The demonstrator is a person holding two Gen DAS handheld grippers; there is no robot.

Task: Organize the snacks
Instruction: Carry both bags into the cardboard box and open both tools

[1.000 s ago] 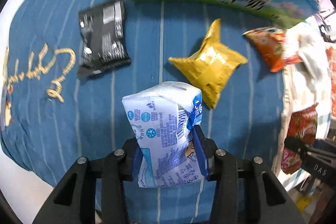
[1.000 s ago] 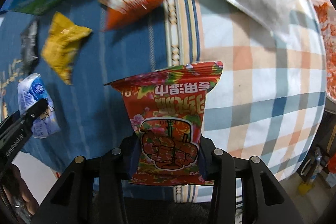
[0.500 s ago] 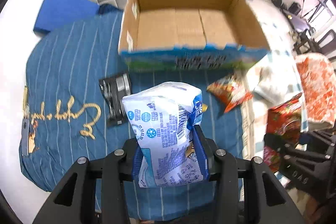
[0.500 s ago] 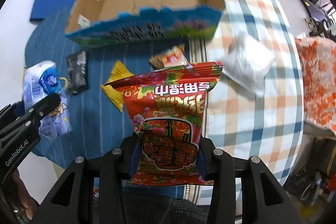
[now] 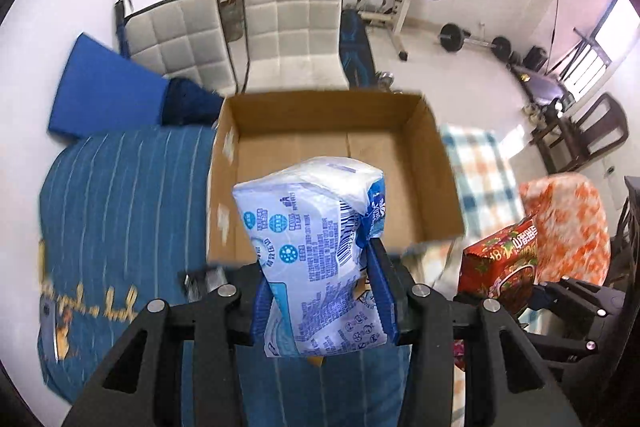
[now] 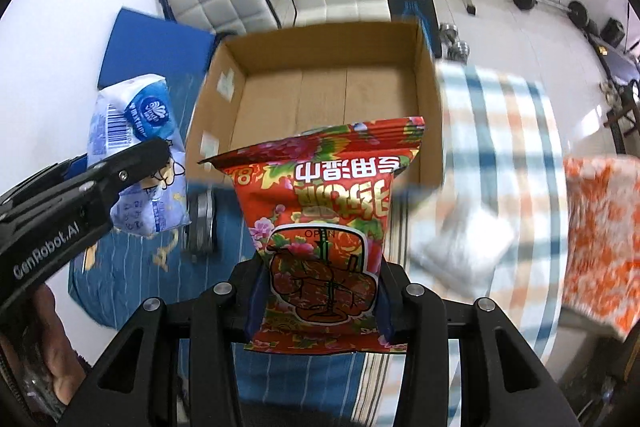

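Observation:
My left gripper (image 5: 324, 291) is shut on a blue-and-white pack (image 5: 316, 247), held in the air in front of the open cardboard box (image 5: 332, 147). My right gripper (image 6: 318, 291) is shut on a red flowered snack bag (image 6: 324, 223), also raised before the same cardboard box (image 6: 332, 95), whose floor is bare. The right wrist view shows the left gripper (image 6: 132, 167) with its blue-and-white pack (image 6: 136, 143) at the left. In the left wrist view the red snack bag (image 5: 500, 259) appears at the right.
The box stands on a bed with a blue striped cover (image 5: 120, 195) and a plaid blanket (image 6: 504, 131). A black packet (image 6: 200, 223) and a white pouch (image 6: 460, 247) lie near the box. White padded chairs (image 5: 292, 27), weights and an orange patterned cushion (image 6: 600, 235) surround it.
Both grippers have lifted and tilted up with their packs, moving from over the bed's snacks toward the box. The box's inside now fills the view.

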